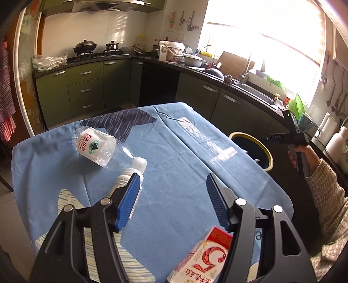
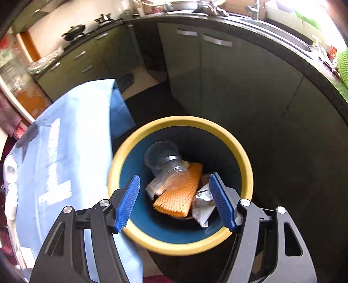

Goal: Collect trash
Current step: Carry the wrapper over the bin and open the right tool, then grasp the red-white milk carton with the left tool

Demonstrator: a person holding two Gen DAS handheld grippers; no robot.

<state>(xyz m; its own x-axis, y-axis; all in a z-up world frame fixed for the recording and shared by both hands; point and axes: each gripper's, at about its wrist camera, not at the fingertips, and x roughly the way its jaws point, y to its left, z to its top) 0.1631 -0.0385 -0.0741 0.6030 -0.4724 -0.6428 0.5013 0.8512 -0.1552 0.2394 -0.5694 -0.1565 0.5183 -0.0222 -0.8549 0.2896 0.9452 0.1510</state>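
Trash (cup, foam net, wrappers) lies in the bin [image 2: 245,165]; right gripper [image 2: 174,185] and left gripper [image 1: 171,180] both gape empty.

Home kitchen. Green cabinets [image 1: 84,87] under a dark L-shaped counter, wok [image 1: 85,46] and pot [image 1: 112,45] on the gas hob, range hood [image 1: 108,5] above. Sink [image 1: 253,88] with faucet [image 1: 246,67] below a bright window [image 1: 267,43].

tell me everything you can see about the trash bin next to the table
The trash bin is round, with a thick pale yellow rim and a dark blue inner wall; it looks like plastic. It stands upright and open on the dark floor, close beside the blue-clothed table edge. Inside lie a clear plastic cup on its side, an orange foam net and silvery wrappers. The open right gripper hovers above its mouth, touching nothing.
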